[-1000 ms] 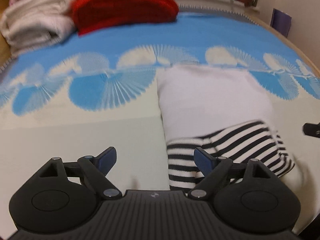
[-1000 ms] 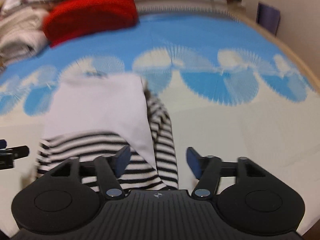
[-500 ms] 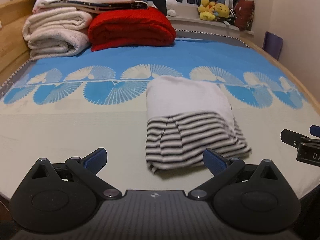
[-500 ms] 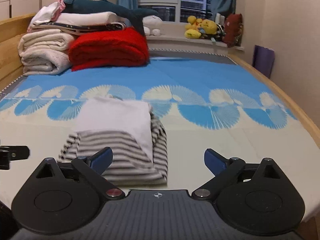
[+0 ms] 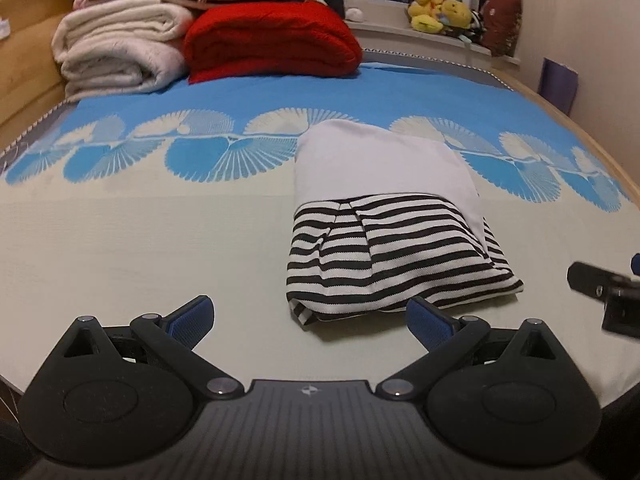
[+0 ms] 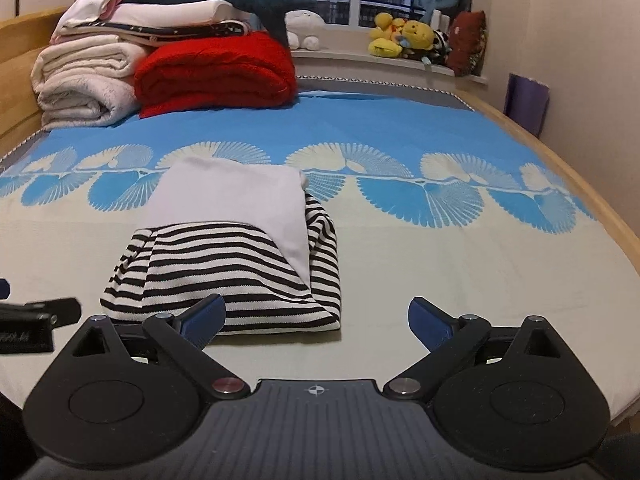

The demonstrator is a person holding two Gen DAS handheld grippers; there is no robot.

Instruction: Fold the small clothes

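A folded small garment (image 5: 384,216), white at the far part and black-and-white striped at the near part, lies flat on the bed. It also shows in the right wrist view (image 6: 232,248). My left gripper (image 5: 310,320) is open and empty, hovering just short of the garment's near edge. My right gripper (image 6: 318,322) is open and empty, near the garment's near right corner. Each gripper's tip shows at the edge of the other's view.
The bed cover (image 5: 120,240) is cream near me and blue with fan patterns farther off. A red blanket (image 5: 272,40) and rolled white blankets (image 5: 116,52) are stacked at the far left. Plush toys (image 6: 404,38) sit on the window sill. The wooden bed edge (image 6: 600,208) runs along the right.
Both grippers have pulled back and up from the garment and opened wider. The garment now lies folded and untouched in front of them.
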